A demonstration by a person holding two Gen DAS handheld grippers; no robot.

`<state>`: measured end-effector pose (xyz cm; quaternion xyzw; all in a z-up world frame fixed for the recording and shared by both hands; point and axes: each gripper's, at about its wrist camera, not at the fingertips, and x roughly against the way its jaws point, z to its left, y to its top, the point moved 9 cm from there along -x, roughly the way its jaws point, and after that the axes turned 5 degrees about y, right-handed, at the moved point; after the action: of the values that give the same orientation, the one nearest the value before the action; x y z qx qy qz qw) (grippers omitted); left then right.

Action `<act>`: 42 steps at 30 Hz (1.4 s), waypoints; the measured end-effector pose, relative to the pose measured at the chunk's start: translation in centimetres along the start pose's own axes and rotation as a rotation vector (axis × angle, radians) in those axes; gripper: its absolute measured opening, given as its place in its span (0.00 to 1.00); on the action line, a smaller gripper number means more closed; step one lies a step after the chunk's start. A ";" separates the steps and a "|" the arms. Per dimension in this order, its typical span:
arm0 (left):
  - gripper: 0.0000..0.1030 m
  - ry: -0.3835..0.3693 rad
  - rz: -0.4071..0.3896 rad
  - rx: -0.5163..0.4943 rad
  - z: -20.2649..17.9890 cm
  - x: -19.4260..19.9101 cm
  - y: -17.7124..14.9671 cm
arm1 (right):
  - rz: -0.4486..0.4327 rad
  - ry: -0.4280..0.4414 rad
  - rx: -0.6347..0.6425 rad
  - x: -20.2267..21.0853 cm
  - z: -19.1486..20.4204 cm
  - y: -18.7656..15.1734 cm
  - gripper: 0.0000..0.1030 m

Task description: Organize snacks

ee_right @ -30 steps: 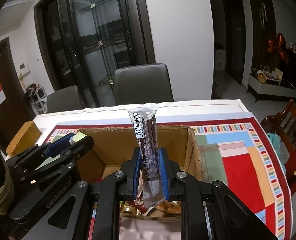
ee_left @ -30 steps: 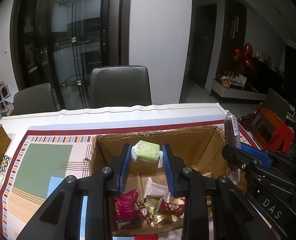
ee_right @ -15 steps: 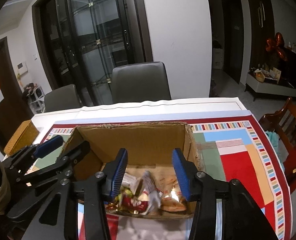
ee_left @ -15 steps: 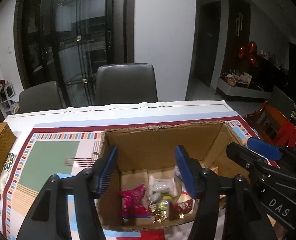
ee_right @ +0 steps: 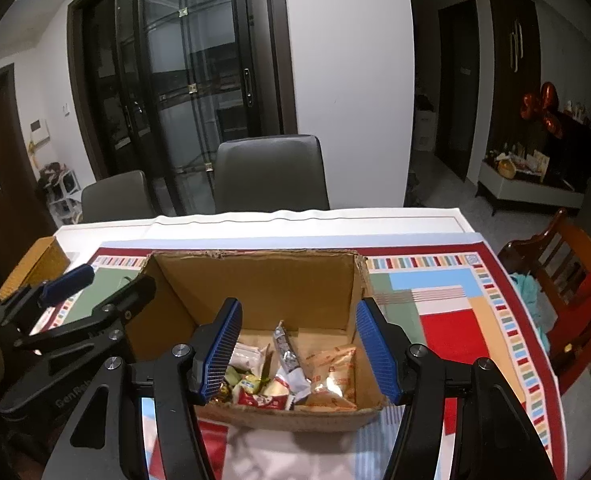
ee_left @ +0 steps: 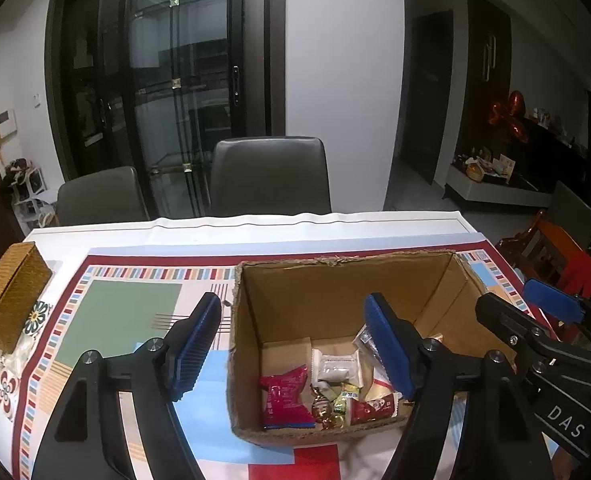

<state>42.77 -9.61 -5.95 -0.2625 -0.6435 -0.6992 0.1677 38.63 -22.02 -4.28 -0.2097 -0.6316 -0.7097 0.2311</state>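
Cardboard box (ee_left: 335, 292) stands open on the patterned tablecloth (ee_left: 127, 308) that covers the surface, and both cameras look down into it from the near side. The left hand-held gripper (ee_left: 293, 346) has just been opening; its blue pads (ee_left: 193, 346) now stand wide, one outside the box's left wall and the other over its inside, with nothing between them. The right hand-held gripper (ee_right: 297, 350) has likewise just been opening, and its jaws are spread across the near part of the box, holding nothing.

The snacks lie loose on the box floor, towards its near wall. In the left wrist view a magenta packet (ee_left: 285, 396) rests at the near left, a white packet (ee_left: 337, 368) sits just behind it, and a red-and-white packet (ee_left: 373, 408) lies to the right, with small gold and green wrapped sweets (ee_left: 331, 404) between them. In the right wrist view a dark, silver-ended bar (ee_right: 285, 350) lies slanted over the pile near the middle, and an orange-and-white packet (ee_right: 335, 372) lies to its right against the box's right wall. The print on the wrappers is too small to read, so what they contain is unclear.

A woven golden-brown box (ee_left: 9, 294) sits at the far left of the surface, well apart from the cardboard box. Two dark grey chairs (ee_left: 269, 178) stand at the far edge.
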 end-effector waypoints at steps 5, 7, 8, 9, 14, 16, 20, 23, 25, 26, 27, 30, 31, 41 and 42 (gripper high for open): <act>0.72 0.009 -0.014 -0.007 0.2 1.2 0.1 | -0.017 -0.015 0.008 1.2 0.1 0.1 0.64; 0.72 0.010 -0.016 -0.006 0.3 1.7 0.0 | -0.023 -0.016 0.008 1.7 0.1 0.1 0.64; 0.72 0.011 -0.016 -0.006 0.4 1.9 0.0 | -0.026 -0.016 0.008 1.9 0.1 0.1 0.64; 0.73 0.011 -0.017 -0.006 0.5 2.1 0.0 | -0.030 -0.016 0.008 2.2 0.1 0.1 0.65; 0.80 0.022 -0.032 0.001 0.8 3.7 -0.1 | -0.056 -0.029 0.015 3.7 0.3 0.2 0.73; 0.81 0.026 -0.037 -0.003 0.9 4.3 -0.1 | -0.065 -0.031 0.021 4.3 0.5 0.2 0.73; 0.82 0.035 -0.045 -0.001 1.2 5.6 -0.3 | -0.079 -0.032 0.021 5.6 0.6 0.1 0.73; 0.84 0.038 -0.052 -0.003 1.4 6.4 -0.4 | -0.091 -0.036 0.019 6.4 0.5 0.1 0.77; 0.85 0.044 -0.055 -0.008 1.5 7.0 -0.6 | -0.101 -0.038 0.016 7.0 0.5 0.0 0.77; 0.85 0.046 -0.056 -0.008 1.5 7.3 -0.7 | -0.103 -0.038 0.016 7.3 0.5 0.0 0.77; 0.85 0.046 -0.056 -0.006 1.6 7.5 -0.8 | -0.106 -0.039 0.015 7.6 0.5 -0.1 0.77; 0.85 0.048 -0.056 0.000 1.8 8.3 -1.3 | -0.115 -0.040 0.015 8.4 0.6 -0.3 0.77; 0.85 0.051 -0.057 -0.001 1.9 8.6 -1.4 | -0.121 -0.042 0.019 8.7 0.7 -0.4 0.77; 0.85 0.070 -0.073 0.004 2.4 11.7 -3.2 | -0.145 -0.054 0.032 11.5 1.2 -2.0 0.77; 0.85 0.071 -0.075 0.005 2.5 12.1 -3.5 | -0.147 -0.053 0.029 11.8 1.2 -2.2 0.77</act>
<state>31.43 -5.51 -1.65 -0.2127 -0.6482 -0.7124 0.1645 27.77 -21.40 1.04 -0.1781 -0.6614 -0.7098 0.1645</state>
